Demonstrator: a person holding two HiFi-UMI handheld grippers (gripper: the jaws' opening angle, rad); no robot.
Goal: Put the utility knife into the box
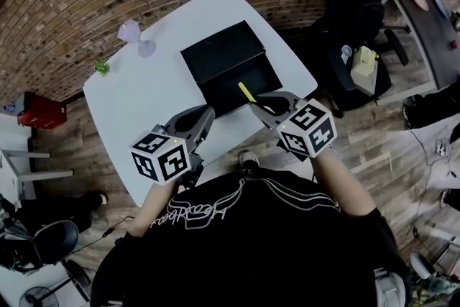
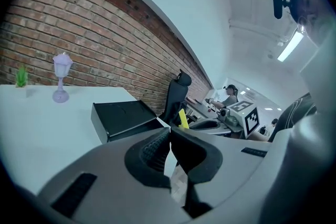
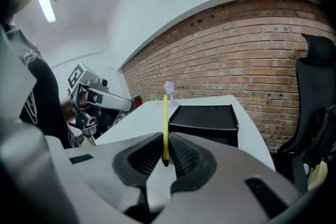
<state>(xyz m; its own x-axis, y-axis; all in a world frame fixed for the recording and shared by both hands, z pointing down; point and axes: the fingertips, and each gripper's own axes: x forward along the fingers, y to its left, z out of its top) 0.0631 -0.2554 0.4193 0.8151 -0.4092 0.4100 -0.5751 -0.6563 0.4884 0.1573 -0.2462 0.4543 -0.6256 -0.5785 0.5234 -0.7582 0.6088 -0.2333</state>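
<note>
Seen from the head camera, one white table (image 1: 144, 93) carries one black box (image 1: 223, 54) toward its right corner, one purple goblet (image 1: 130, 32) at the far edge and one small green plant (image 1: 102, 67) near the left corner. Two grippers hover at the near edge.

In the left gripper view, the left gripper (image 2: 169, 136) has its jaws pressed together on nothing.

In the right gripper view, the right gripper (image 3: 166, 152) pinches the single yellow utility knife (image 3: 165, 123) upright, just short of the box.
</note>
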